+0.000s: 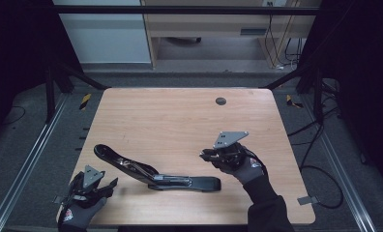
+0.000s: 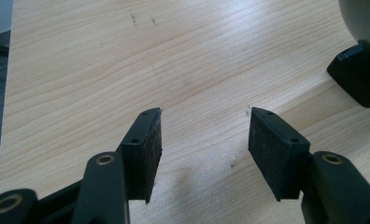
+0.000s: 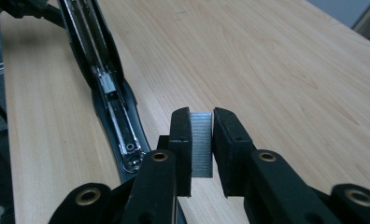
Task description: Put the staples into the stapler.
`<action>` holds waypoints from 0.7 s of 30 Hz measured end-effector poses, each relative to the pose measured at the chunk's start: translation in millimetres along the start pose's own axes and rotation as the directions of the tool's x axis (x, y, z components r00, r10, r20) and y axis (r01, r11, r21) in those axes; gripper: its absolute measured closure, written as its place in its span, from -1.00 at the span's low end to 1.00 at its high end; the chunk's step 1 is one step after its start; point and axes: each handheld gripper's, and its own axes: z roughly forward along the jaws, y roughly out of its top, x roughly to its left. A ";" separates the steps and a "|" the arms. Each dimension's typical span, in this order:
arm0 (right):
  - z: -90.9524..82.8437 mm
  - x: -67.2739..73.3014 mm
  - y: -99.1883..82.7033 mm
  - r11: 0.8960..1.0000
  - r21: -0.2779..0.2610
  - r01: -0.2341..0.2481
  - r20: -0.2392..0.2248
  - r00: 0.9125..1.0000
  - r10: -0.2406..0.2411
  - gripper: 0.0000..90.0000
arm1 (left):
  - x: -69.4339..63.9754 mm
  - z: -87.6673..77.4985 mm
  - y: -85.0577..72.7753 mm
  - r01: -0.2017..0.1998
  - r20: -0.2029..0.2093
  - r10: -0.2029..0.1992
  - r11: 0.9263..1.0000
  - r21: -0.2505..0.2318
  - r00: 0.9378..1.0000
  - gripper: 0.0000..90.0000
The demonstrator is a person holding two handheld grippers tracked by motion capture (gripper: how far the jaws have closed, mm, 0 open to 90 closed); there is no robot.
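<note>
Between the pads of the right tongs (image 3: 202, 140) a strip of staples (image 3: 202, 144) is pinched, held upright on its long faces with its top edge level with the pad tips. Just beyond and to the left of these tongs, the stapler (image 3: 109, 100) lies flung open on the table (image 3: 276, 70), its magazine channel bared and facing up, with the silver pusher part-way along the track. In the high view the same stapler (image 1: 155, 175) is seen lying between the 2 hands, the lid arm stretched toward the left tongs (image 1: 94, 186) and the base pointing toward the right tongs (image 1: 218, 154). The left tongs (image 2: 204, 140) are spread, nothing is held between the pads, and bare wood is seen through the gap; a black end of the stapler (image 2: 358, 79) lies ahead and to the right of them. The strip is judged to be light, stiff along its length but brittle: it is only glued wire, so it may be snapped or shed pieces if squeezed hard or bent. It is best gripped as now, on the 2 flat sides near the middle, so that the legs are left free to be lowered into the channel. The stapler is judged heavier and rigid, with smooth, rather slippery plastic; the base is the place where it should be steadied, away from the open track.
</note>
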 end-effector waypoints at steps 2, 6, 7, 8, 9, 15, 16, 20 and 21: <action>2.9 0.5 1.5 1.000 -0.001 -0.001 -0.015 1.000 0.001 0.74 | 0.0 0.2 0.3 -0.001 0.003 0.001 1.000 0.001 1.000 -0.02; 7.2 1.8 4.3 1.000 -0.001 0.010 -0.045 0.999 -0.010 0.74 | -0.3 0.2 0.2 -0.001 0.001 0.001 1.000 0.000 1.000 -0.02; 8.8 2.5 5.5 1.000 0.000 0.014 -0.054 0.998 -0.014 0.74 | -0.3 0.1 0.2 -0.002 0.001 0.002 1.000 0.000 1.000 -0.02; 10.2 3.1 6.6 1.000 -0.001 0.017 -0.061 0.998 -0.017 0.74 | -0.3 0.0 0.1 -0.004 0.001 0.004 1.000 0.002 1.000 -0.02; 11.3 3.4 7.5 1.000 -0.003 0.024 -0.066 0.998 -0.024 0.74 | -0.2 0.0 0.2 -0.003 0.001 0.003 1.000 0.001 1.000 -0.02; 18.8 7.4 15.5 0.999 -0.005 0.043 -0.098 0.994 -0.043 0.74 | -0.8 0.6 0.5 -0.004 0.001 0.004 1.000 0.002 1.000 -0.02; 19.8 7.8 16.1 0.999 -0.005 0.046 -0.102 0.994 -0.047 0.74 | -0.9 0.8 0.5 -0.005 0.002 0.005 1.000 0.003 1.000 -0.02; 26.1 9.9 18.0 0.998 -0.001 0.058 -0.124 0.991 -0.058 0.74 | -0.9 0.5 0.5 -0.003 0.001 0.003 1.000 0.001 1.000 -0.02; 27.3 10.2 18.3 0.998 -0.001 0.062 -0.127 0.990 -0.061 0.74 | -0.8 0.5 0.5 -0.003 0.001 0.003 1.000 0.002 1.000 -0.02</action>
